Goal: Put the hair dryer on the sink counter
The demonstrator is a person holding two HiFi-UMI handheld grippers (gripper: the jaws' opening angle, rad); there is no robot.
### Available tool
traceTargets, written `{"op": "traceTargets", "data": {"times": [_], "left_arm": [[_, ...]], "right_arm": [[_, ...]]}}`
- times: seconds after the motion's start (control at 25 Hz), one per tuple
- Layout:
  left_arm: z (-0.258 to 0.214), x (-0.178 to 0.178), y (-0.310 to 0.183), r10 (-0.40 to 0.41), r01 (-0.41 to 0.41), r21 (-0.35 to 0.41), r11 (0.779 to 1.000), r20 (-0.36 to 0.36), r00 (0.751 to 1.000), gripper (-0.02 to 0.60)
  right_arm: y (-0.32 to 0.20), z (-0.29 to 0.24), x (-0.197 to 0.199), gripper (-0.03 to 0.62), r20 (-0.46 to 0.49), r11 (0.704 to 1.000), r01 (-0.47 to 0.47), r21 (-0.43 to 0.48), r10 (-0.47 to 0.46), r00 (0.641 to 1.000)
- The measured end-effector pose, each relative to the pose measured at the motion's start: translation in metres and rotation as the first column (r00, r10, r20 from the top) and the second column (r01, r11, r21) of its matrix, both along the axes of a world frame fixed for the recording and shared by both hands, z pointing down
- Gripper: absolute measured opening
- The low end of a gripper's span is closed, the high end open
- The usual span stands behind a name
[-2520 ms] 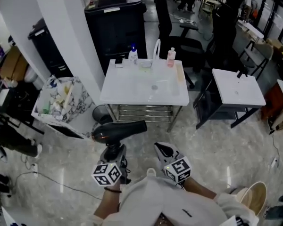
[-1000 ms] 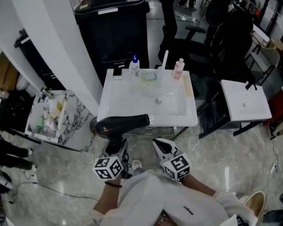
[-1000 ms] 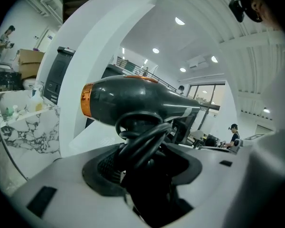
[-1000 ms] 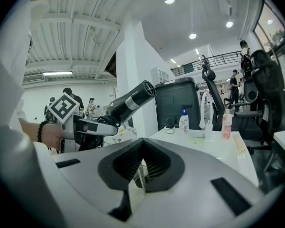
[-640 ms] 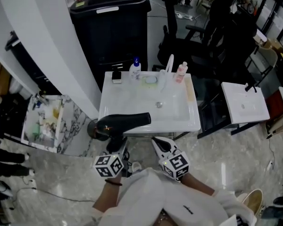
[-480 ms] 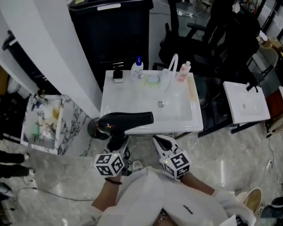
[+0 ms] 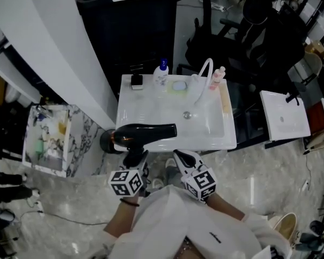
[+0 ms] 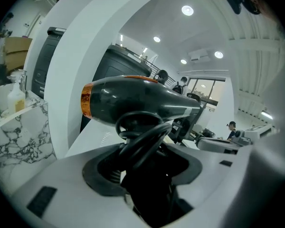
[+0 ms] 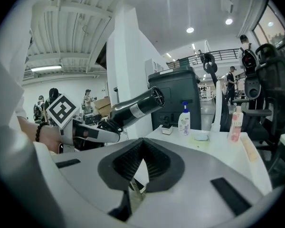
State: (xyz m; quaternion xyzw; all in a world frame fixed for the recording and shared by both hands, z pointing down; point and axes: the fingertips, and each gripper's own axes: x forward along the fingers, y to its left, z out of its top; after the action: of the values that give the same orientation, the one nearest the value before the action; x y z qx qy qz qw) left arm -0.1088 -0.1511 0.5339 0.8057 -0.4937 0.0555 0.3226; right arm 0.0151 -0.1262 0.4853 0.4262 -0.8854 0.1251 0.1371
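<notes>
Black hair dryer (image 7: 146, 135): in the air at the near left edge of the sink counter, barrel level and pointing right, not yet set down.
Left hand-held gripper (image 7: 134, 158): clamped on the dryer's handle, jaws wide around it, with the coiled cord (image 8: 142, 141) bunched at the grip.
Right hand-held gripper (image 7: 183, 156): jaws together with nothing in them, just beside the left one.
Sink counter (image 7: 146, 111): white; the bare flat part left of the basin looks like my best landing spot.
Basin drain (image 7: 187, 114): I'd keep the nozzle off the bowl so the dryer can't slide in.
Back row: pump bottle (image 7: 161, 74), faucet (image 7: 202, 80) and pink bottle (image 7: 220, 75), all well apart from that spot.
How: I'd lower it on its side, let the barrel rest fully with the cord on the counter, then open.
</notes>
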Motion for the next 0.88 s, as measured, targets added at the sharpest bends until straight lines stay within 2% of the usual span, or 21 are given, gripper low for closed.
{"op": "traceTargets", "data": {"times": [0.4, 0.6, 0.88], "left_arm": [[0.005, 0.004, -0.057, -0.05, 0.051, -0.025, 0.998, 0.036, 0.998, 0.253], [0.019, 0.011, -0.088, -0.079, 0.084, -0.066, 0.994, 0.066, 0.995, 0.253], [0.033, 0.019, -0.126, -0.114, 0.126, -0.091, 0.988, 0.124, 0.986, 0.253]], "right_arm": [[-0.064, 0.006, 0.006, 0.017, 0.006, 0.998, 0.06, -0.018, -0.06, 0.998], [-0.089, 0.02, -0.004, 0.017, 0.015, 0.986, 0.15, -0.071, -0.149, 0.989], [-0.124, 0.023, -0.01, 0.017, 0.033, 0.966, 0.249, -0.076, -0.247, 0.968]]}}
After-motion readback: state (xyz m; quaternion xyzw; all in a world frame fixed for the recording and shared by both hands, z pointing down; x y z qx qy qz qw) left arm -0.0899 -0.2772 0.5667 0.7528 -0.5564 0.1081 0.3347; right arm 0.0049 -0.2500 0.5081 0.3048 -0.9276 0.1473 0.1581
